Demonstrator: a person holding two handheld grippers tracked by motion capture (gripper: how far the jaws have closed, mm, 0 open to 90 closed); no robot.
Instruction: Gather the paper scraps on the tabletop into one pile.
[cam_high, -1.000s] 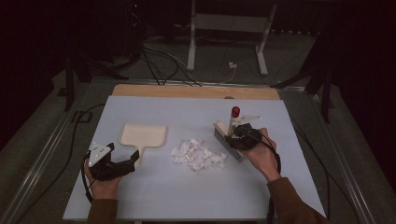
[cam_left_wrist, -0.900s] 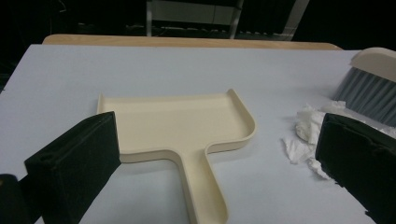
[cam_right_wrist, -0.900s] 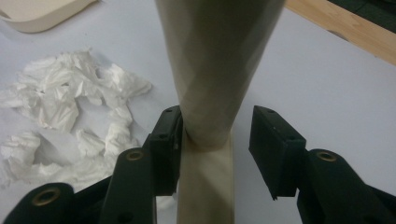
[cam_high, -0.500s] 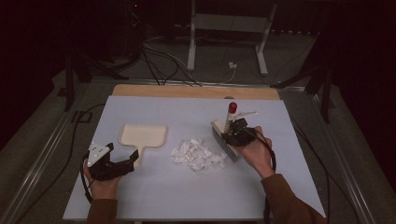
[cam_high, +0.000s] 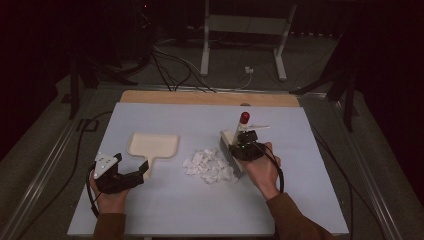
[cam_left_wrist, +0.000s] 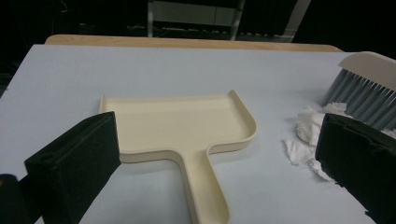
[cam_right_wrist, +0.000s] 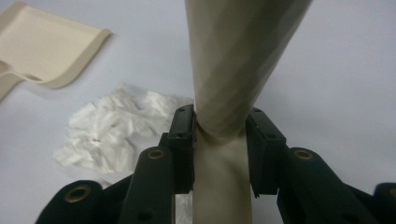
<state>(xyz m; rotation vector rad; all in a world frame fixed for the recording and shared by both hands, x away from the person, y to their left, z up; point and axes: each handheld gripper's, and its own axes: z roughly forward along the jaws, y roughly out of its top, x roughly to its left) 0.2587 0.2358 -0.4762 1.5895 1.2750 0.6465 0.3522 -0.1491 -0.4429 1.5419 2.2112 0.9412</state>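
Observation:
A cream dustpan (cam_high: 152, 146) lies flat on the pale table, its handle pointing toward me. My left gripper (cam_high: 141, 172) rests at that handle and is open; in its own view my left gripper (cam_left_wrist: 215, 135) has its jaws wide apart on either side of the dustpan (cam_left_wrist: 182, 121), not touching it. A pile of shredded white paper (cam_high: 210, 166) sits mid-table. My right gripper (cam_high: 245, 145) is shut on the cream handle of a brush (cam_high: 234, 150) with grey bristles and a red tip, just right of the paper. The right gripper (cam_right_wrist: 219, 135) pads squeeze the brush handle (cam_right_wrist: 229, 70).
The table top (cam_high: 175, 210) is a pale sheet with a wooden strip (cam_high: 210, 97) along its far edge. Cables and a white stand (cam_high: 245, 30) lie on the dark floor beyond. Bare table surface surrounds the dustpan, paper and brush.
My right hand has shifted a little to the left with the brush, bringing the bristles up against the paper pile. The left hand has stayed put.

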